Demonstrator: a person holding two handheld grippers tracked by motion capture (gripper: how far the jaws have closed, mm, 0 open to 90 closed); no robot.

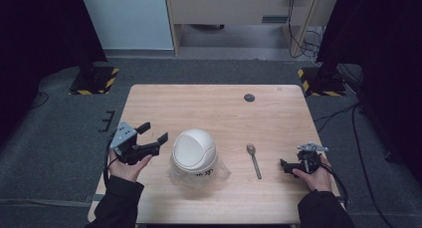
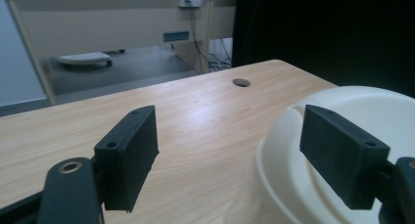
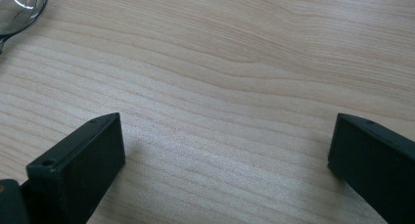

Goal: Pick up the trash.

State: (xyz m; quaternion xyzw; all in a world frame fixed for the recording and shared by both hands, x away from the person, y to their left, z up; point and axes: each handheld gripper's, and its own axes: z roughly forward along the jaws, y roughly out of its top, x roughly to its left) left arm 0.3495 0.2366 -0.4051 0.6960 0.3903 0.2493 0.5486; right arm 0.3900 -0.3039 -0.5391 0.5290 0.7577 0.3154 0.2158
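A white domed lid [image 1: 194, 148] sits on a clear plastic container [image 1: 217, 171] at the middle of the wooden table [image 1: 214, 106]. A metal spoon [image 1: 254, 160] lies to its right, bowl pointing away from me. My left gripper [image 1: 154, 132] is held open just left of the dome, with nothing between its fingers. In the left gripper view the dome [image 2: 293, 175] lies behind the right jaw of that gripper [image 2: 230, 150]. My right gripper [image 1: 284, 167] stands open low over bare wood, right of the spoon. The right gripper view has the spoon's bowl [image 3: 19, 9] at top left, beyond the gripper [image 3: 225, 150].
A small round hole [image 1: 249, 97] marks the table's far side, and the left gripper view shows this hole [image 2: 241, 82] too. Grey carpet surrounds the table. Two black stand bases with yellow stripes [image 1: 93, 79] flank the far corners. A wooden desk [image 1: 239, 9] stands behind.
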